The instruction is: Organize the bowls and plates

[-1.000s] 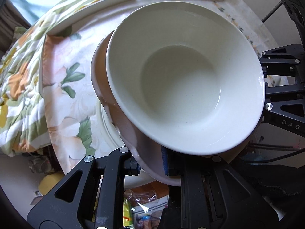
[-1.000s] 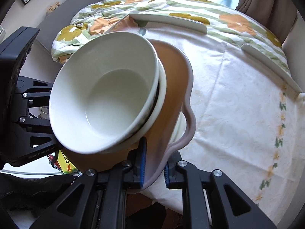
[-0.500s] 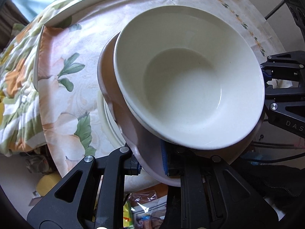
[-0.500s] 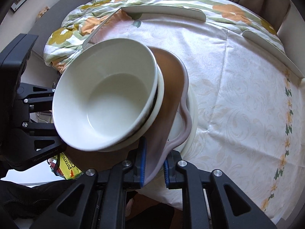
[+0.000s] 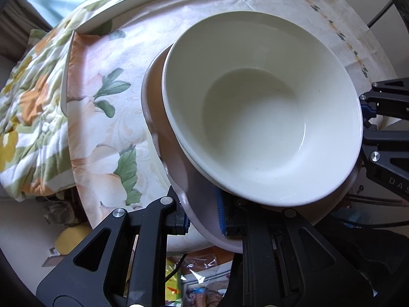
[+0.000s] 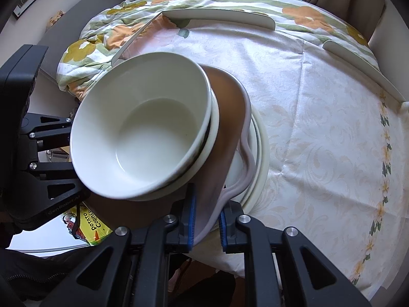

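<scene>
Both hand-held grippers — left (image 5: pixel 202 217), right (image 6: pixel 206 221) — clamped on wavy-rimmed pink plate (image 6: pixel 225 117) carrying stacked white bowls (image 6: pixel 143 128); keep level, lower onto white plates (image 6: pixel 262 148) on counter (image 6: pixel 319 128)

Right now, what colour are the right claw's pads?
Blue pads, clamped on the brown plate's rim; clearest in the right wrist view.

You are working with a left gripper (image 5: pixel 203 218) showing matte black angular arms, round silver screw heads and blue pads; your right gripper (image 6: pixel 206 221) is wearing the same black frame, silver screws, blue pads and faint white lettering.
</scene>
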